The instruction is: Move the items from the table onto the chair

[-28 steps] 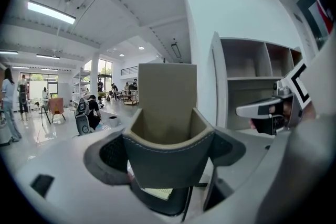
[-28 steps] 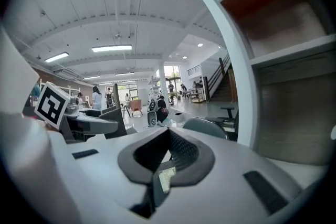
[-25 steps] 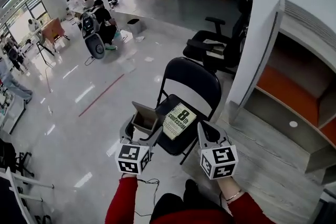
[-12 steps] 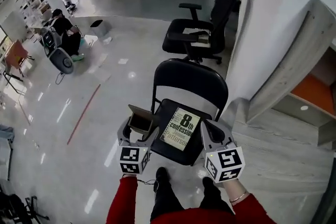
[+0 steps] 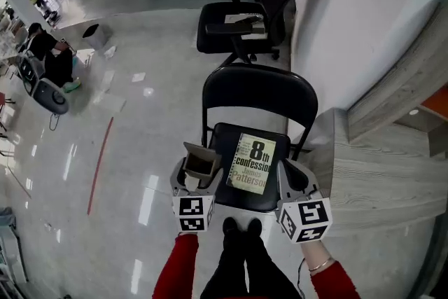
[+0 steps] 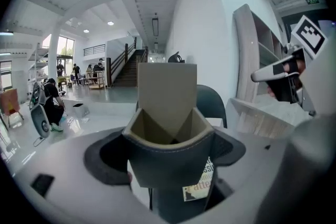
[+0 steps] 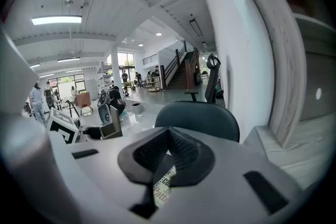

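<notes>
A black folding chair (image 5: 259, 91) stands right in front of me, and a book (image 5: 253, 163) with "8th confession" on its cover lies flat on the seat. My left gripper (image 5: 197, 171) hovers over the seat's left front corner, shut on a small open cardboard box (image 5: 199, 163). That box (image 6: 167, 113) fills the left gripper view, flap up, between the jaws of the left gripper (image 6: 169, 165). My right gripper (image 5: 294, 178) hangs by the seat's right front corner, jaws together, holding nothing. In the right gripper view the right gripper (image 7: 167, 159) shows the book (image 7: 163, 186) below and the chair back (image 7: 197, 118) ahead.
A black office chair (image 5: 234, 28) stands behind the folding chair. A white wall (image 5: 364, 24) and a grey wooden step (image 5: 378, 171) lie close on the right. Glossy floor with a red line (image 5: 99, 164) spreads to the left; people sit far off at the upper left.
The view has swung round and closer, so the chair now faces me squarely. Both grippers keep their hold and pose, now at the seat's front corners.
</notes>
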Tool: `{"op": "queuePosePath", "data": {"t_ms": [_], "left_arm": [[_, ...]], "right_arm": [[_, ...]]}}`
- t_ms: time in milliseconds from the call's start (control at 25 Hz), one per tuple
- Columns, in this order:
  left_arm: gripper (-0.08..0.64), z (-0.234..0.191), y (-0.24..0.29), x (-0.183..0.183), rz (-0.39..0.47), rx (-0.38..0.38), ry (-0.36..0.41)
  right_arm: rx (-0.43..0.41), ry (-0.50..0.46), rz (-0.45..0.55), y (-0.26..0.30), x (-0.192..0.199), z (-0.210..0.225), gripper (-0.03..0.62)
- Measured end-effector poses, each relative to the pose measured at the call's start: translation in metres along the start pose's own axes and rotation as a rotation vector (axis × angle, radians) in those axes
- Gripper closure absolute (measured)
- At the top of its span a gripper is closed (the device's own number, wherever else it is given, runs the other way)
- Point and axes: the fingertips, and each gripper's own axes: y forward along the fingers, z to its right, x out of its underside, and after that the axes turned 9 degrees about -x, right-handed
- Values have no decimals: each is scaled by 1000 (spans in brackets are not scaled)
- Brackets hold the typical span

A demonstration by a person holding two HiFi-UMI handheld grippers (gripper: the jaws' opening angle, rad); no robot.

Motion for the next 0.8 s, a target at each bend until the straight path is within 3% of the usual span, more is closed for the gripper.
{"op": "queuePosePath", "data": {"t_ms": [400, 640, 800], "left_arm": [[120, 13, 58, 70, -64, 22, 9], [120, 13, 111, 139, -84, 8, -24], [120, 27, 137, 183, -101, 26, 9]], "right_arm": [[42, 55, -78, 68, 86, 42, 584], [66, 61, -79, 107, 146, 61, 584], [66, 66, -58, 122, 174, 68, 584]]}}
